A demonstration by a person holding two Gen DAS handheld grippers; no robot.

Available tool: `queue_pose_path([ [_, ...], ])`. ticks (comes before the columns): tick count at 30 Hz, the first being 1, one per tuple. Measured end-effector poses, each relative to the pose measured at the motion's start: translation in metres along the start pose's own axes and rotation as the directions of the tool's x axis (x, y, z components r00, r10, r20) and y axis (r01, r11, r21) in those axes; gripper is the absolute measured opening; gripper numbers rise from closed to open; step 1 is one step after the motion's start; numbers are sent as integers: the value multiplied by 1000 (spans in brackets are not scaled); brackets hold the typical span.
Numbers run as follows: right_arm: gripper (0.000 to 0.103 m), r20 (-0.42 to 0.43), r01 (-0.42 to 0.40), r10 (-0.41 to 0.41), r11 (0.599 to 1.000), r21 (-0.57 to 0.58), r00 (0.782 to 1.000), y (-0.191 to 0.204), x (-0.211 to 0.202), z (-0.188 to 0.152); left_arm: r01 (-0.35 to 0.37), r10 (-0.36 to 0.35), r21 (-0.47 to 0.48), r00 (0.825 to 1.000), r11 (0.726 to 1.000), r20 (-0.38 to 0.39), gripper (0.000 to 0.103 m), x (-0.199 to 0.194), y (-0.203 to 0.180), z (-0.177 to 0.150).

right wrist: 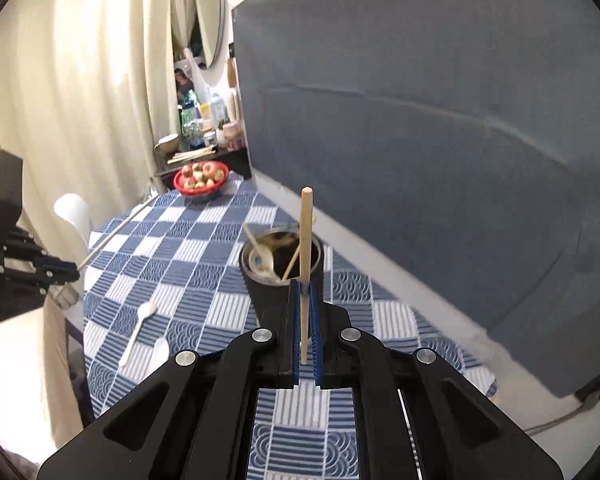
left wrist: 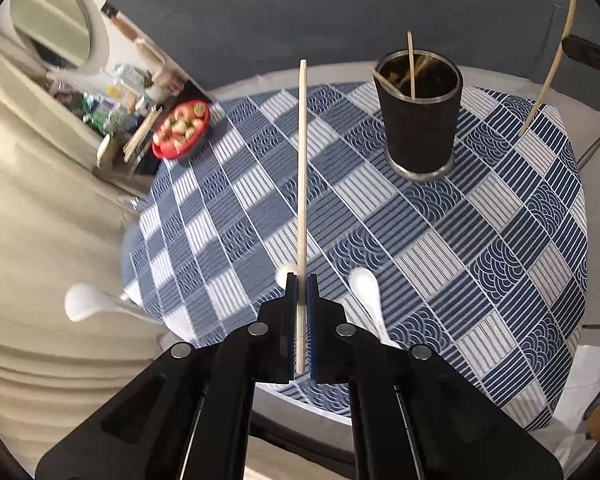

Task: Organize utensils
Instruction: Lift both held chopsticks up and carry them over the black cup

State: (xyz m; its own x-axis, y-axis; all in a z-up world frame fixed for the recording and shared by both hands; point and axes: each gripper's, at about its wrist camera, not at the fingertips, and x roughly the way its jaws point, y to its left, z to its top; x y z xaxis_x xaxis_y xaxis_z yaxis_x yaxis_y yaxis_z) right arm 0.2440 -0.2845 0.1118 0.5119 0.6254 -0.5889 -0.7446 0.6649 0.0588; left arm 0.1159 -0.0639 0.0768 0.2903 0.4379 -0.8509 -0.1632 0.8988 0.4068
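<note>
Both my grippers, left (left wrist: 301, 280) and right (right wrist: 305, 286), clamp upright chopsticks (right one nearer), cup (right wrist: 282, 268) ahead below.

One pale wooden chopstick (left wrist: 302, 184) stands pinched between blue pads, pointing away over the checked cloth. A second chopstick (right wrist: 305, 264) is clamped the same way, rising in front of the black utensil cup (left wrist: 419, 120), which stands upright with sticks and a spoon inside. Two white spoons (right wrist: 140, 326) (right wrist: 159, 354) lie flat on the cloth.
</note>
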Motion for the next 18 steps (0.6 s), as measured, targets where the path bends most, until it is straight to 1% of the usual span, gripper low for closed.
queue_pose_path([
  [3, 5, 16, 16, -16, 1000, -11, 1000, -1, -1, 19, -39, 38, 72, 999, 997, 12, 5, -8, 9, 19],
  [6, 5, 32, 38, -37, 999, -11, 999, -4, -1, 35, -55, 54, 160, 998, 986, 11, 5, -14, 13, 37],
  [9, 5, 42, 49, -49, 999, 0, 998, -7, 0, 52, -56, 53, 231, 998, 971, 21, 5, -17, 16, 54],
  [11, 5, 49, 51, -51, 999, 8, 998, -9, 1, 62, -52, 46, 284, 999, 957, 27, 5, -17, 15, 69],
  [13, 5, 51, 58, -59, 998, 12, 997, -10, 5, 70, -44, 37, 342, 999, 939, 26, 5, -16, 13, 83],
  [14, 5, 54, 62, -63, 998, 15, 997, -11, 8, 75, -46, 39, 377, 999, 925, 24, 5, -15, 11, 90],
  [16, 5, 55, 61, -63, 998, 32, 996, -13, 13, 81, -38, 37, 443, 999, 896, 12, 5, -11, 4, 101],
  [18, 5, 54, 45, -48, 998, 50, 997, -14, 19, 85, -43, 52, 516, 999, 855, -2, 5, -5, -3, 109],
])
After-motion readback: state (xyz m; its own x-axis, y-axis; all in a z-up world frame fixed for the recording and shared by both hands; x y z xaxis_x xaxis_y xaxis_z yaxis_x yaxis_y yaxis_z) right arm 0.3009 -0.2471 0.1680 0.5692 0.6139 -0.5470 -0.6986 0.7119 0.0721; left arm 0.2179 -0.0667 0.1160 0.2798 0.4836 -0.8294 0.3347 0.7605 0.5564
